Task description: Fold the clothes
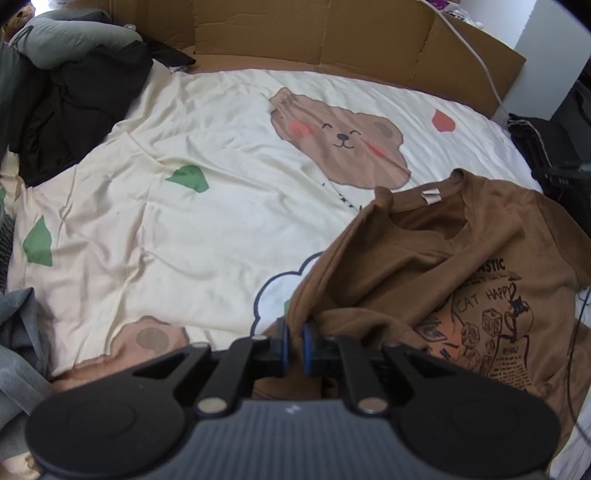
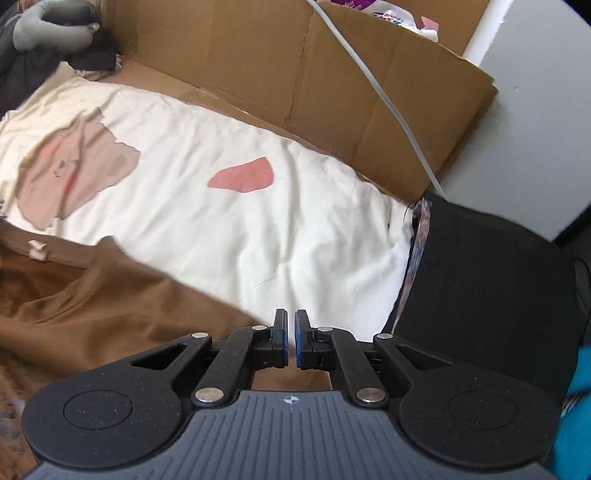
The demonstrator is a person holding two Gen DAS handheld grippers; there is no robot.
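While the left hand-held gripper (image 1: 294, 334) pinches a raised fold of the brown T-shirt (image 1: 461, 258) between its nearly closed blue pads, the shirt lies crumpled at 4 o'clock on the bear-print bedsheet (image 1: 207, 206), neckline toward 12 o'clock and cat graphic facing up. At the shirt's edge, the right hand-held gripper (image 2: 290, 326) has its fingers almost together; whether they hold cloth, I cannot tell. Black clothing (image 1: 74, 110) sits at 10 o'clock, cardboard (image 1: 295, 33) at 12.
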